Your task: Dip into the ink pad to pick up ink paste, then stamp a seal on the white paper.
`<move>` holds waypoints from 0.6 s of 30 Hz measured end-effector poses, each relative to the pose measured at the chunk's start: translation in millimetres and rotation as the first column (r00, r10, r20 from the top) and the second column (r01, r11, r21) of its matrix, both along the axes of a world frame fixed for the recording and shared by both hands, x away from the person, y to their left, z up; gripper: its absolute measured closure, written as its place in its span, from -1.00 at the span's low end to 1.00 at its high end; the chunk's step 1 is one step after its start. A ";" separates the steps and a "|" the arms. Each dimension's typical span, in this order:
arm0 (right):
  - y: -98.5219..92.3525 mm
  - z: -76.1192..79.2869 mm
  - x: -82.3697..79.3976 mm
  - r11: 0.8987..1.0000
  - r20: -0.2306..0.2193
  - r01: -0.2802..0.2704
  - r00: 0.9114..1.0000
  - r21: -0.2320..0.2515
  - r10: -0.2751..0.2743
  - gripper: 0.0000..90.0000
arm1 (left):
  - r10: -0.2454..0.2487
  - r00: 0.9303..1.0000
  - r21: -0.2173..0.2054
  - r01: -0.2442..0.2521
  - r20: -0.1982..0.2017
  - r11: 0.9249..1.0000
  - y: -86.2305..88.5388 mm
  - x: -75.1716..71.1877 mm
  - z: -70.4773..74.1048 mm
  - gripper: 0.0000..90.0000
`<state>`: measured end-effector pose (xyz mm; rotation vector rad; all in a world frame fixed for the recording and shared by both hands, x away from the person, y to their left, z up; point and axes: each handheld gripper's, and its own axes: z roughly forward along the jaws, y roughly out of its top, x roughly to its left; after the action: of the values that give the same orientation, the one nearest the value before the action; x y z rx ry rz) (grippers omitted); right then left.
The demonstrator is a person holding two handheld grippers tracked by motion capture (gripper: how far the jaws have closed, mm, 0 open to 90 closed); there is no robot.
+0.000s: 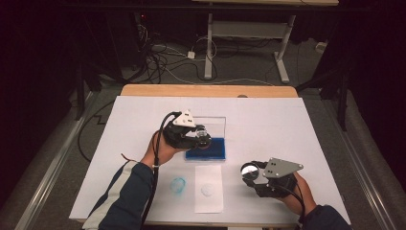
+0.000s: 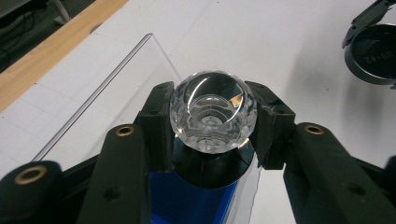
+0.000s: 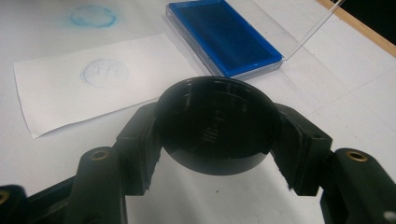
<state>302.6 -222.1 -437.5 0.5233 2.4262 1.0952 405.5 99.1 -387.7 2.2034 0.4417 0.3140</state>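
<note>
My left gripper (image 1: pixel 203 139) is shut on a round stamp (image 1: pixel 206 140) with a faceted clear knob (image 2: pixel 212 109). Its black base hangs just over the blue ink pad (image 1: pixel 208 149) in an open clear case. The jaws clamp the knob from both sides in the left gripper view, over the pad's blue surface (image 2: pixel 187 200). My right gripper (image 1: pixel 251 173), at the front right, is shut on the stamp's black round cap (image 3: pixel 217 126), held above the table. A white paper slip (image 1: pixel 208 188) with a faint round blue print (image 3: pixel 103 72) lies in front of the pad.
The case's clear lid (image 1: pixel 211 124) stands up behind the pad. A blue ring stain (image 1: pixel 177 185) marks the white table cover left of the slip. The wooden table edge (image 1: pixel 206 90) runs along the back. Cables and a desk frame lie on the floor beyond.
</note>
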 end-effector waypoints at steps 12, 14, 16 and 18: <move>0.4 0.0 0.4 1.000 -0.001 -0.005 1.000 -0.001 0.005 -0.15 | -0.024 1.000 0.007 0.024 0.005 1.000 6.3 -17.9 -3.1 0.21; 0.7 0.4 0.3 1.000 -0.001 -0.005 1.000 0.003 0.005 -0.15 | -0.027 1.000 -0.004 0.027 0.000 1.000 9.1 -21.1 -3.6 0.21; 0.8 0.3 0.4 1.000 0.000 -0.006 1.000 -0.001 0.006 -0.15 | -0.031 0.999 -0.001 0.031 0.008 1.000 10.8 -24.1 -1.5 0.21; 0.4 0.3 0.6 1.000 0.001 -0.005 1.000 0.001 0.005 -0.15 | -0.041 0.999 -0.007 0.041 0.010 0.999 11.1 -26.6 0.0 0.21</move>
<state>303.2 -221.7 -437.2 0.5170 2.4278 1.0993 378.9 110.2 -387.7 2.2004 0.3913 0.3004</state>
